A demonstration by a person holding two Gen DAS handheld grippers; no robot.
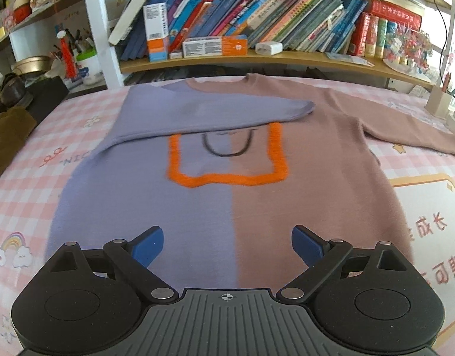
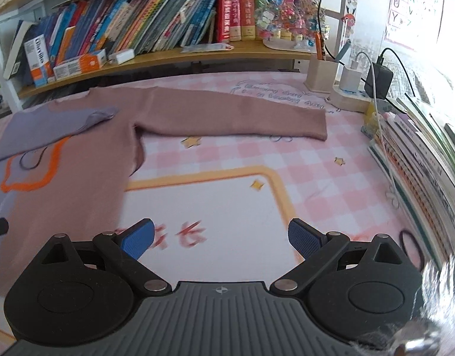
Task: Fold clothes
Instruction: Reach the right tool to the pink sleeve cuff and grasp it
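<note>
Little of the writing can be read: the pink checked desk cover (image 1: 25,184) carries the letters "NIC" upside down beside the sweater, large red Chinese characters near its white panel, and a line of cursive script too blurred to make out. A box among the books (image 2: 37,59) has dark lettering that is not sharp enough to read, and the wall chart (image 2: 411,3) at the far right shows single capital letters in a grid.

The sweater (image 1: 227,195) lies flat on the desk, neck toward the bookshelf (image 1: 257,56), half lilac and half dusty pink, with an orange outline and a dark curved line on the chest. Its lilac sleeve (image 1: 215,112) is folded across the chest; the pink sleeve (image 2: 233,115) stretches out sideways on the cover.

The left tool (image 1: 227,246) hangs over the sweater's hem, blue pads spread wide and holding nothing. The right tool (image 2: 221,237) is also spread and empty, over the white panel of the cover just beside the sweater's pink edge.

Behind the desk, leaning books fill the wooden shelf. A pen holder (image 2: 319,74), a power strip with chargers (image 2: 355,92) and a stack of books (image 2: 420,166) sit along the right side.
</note>
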